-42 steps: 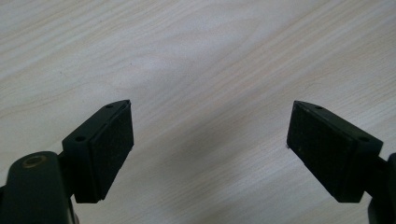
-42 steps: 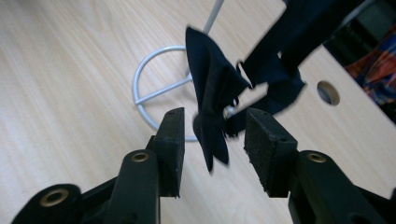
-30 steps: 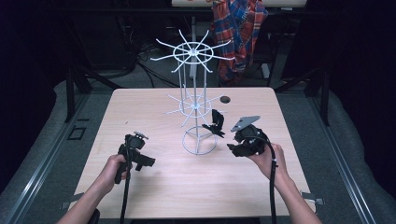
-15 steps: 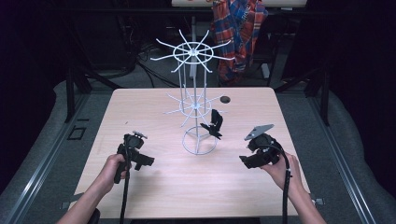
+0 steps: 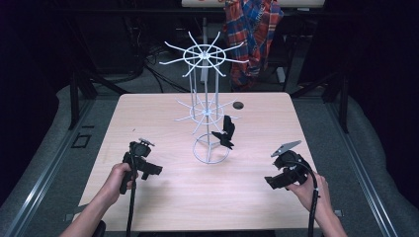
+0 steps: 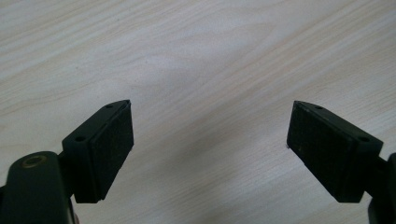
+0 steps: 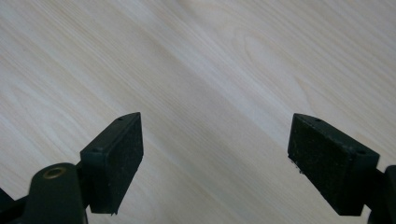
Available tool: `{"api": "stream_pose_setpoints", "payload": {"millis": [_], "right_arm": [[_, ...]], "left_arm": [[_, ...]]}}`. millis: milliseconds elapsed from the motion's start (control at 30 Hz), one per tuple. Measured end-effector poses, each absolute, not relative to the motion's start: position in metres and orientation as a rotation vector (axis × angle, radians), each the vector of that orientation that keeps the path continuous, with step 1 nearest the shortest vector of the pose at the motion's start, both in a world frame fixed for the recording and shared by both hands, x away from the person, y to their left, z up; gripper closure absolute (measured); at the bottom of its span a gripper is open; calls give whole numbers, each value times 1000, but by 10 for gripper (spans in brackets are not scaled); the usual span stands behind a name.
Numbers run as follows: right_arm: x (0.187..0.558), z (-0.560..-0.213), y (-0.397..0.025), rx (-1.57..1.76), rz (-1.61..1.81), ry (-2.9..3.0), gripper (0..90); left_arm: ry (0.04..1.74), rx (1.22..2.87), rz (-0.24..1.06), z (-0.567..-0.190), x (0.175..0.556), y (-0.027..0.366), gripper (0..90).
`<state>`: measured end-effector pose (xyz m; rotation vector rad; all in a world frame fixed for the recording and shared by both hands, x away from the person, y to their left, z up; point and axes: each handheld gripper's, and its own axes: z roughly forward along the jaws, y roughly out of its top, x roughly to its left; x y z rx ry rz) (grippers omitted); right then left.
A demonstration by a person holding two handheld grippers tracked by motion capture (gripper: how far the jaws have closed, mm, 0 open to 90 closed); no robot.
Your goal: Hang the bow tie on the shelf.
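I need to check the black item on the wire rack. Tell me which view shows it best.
The high view: the black item hangs from the white wire rack, on a lower arm above the base ring. Both gripper views look down at bare table between open jaws.

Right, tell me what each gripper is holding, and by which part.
Nothing. The left gripper and right gripper both have jaws wide apart over the bare pale wooden table.

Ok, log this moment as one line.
left tongs: open, empty, over table | right tongs: open, empty | black clip: hanging on white wire rack
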<state>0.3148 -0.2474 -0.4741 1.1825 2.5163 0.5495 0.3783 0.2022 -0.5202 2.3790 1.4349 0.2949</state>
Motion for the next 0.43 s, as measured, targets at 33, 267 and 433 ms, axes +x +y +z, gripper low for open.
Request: {"api": "stream_pose_setpoints", "payload": {"millis": [33,267,433], "right_arm": [[315,-476,-249,1184,540,2527,171],[321,-482,-258,1213,466,2526,160],[325,-490,-261,1226,433,2544,157]], "left_arm": [[1434,2378,295,-520,378,202,149],[1421,2386,292,-520,378,201,149],[1415,2390,292,-521,379,199,150]]}}
